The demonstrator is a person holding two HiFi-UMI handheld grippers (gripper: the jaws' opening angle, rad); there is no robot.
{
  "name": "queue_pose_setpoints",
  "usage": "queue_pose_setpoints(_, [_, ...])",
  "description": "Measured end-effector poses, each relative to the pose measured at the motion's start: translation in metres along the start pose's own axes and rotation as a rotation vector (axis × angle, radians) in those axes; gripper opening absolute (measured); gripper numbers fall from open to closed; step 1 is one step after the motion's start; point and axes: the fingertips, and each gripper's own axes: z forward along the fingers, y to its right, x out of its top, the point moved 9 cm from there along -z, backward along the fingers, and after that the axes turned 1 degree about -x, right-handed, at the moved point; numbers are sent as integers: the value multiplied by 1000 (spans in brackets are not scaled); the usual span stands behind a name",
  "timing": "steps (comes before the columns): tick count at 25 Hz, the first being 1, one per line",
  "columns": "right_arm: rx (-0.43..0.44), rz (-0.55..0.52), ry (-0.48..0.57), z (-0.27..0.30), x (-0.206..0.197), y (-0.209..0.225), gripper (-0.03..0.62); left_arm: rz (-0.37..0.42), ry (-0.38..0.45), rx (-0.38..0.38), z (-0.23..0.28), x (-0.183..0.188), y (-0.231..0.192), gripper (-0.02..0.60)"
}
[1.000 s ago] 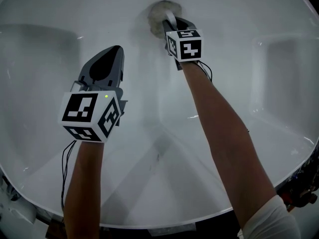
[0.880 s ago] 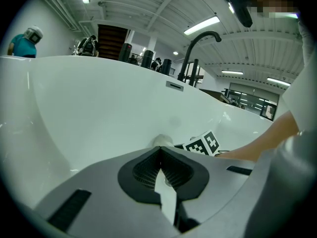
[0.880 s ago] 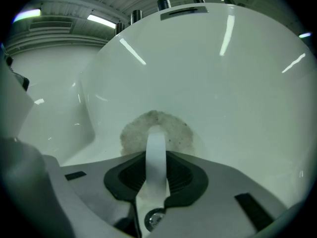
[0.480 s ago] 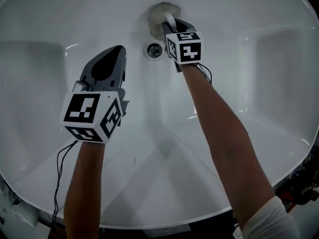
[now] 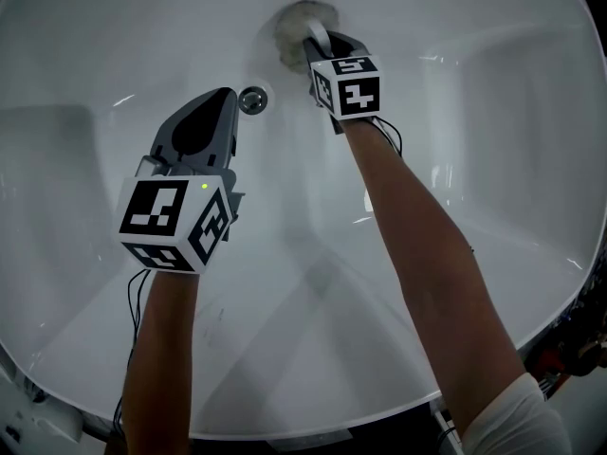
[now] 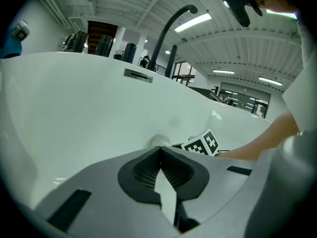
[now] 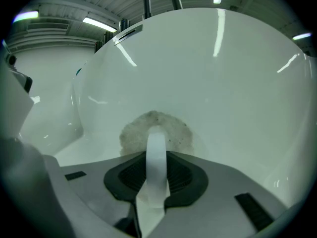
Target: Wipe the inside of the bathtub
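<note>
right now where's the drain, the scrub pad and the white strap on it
drain (image 5: 252,100), head view, centre of the metal ring
scrub pad (image 7: 131,134), right gripper view, grey fuzzy face left of the strap
white strap (image 7: 157,155), right gripper view, middle of the band

Warehouse-like hall, corrugated roof (image 6: 237,48), strip lights (image 6: 197,22)

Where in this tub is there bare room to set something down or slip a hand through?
Bare tub surface lies left of the left tongs, and a wide patch right of the right forearm, up to the moulded ledge. The wedge between the two forearms is open too. Crowded: the far end, where drain, scrub pad and right tongs sit close together.
</note>
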Motion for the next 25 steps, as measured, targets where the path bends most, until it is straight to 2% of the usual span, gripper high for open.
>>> queue_pose_setpoints(12, [-40,4,8,-30,1,66,98,13,-8,-37,32,12,45,11])
queue_pose_setpoints(19, [-97,35,9,-62,2,133,98,22,4,-61,60,32,91,11])
queue_pose_setpoints(25, [-126,69,3,-62,-10,150,98,58,-12,-79,63,16,97,11])
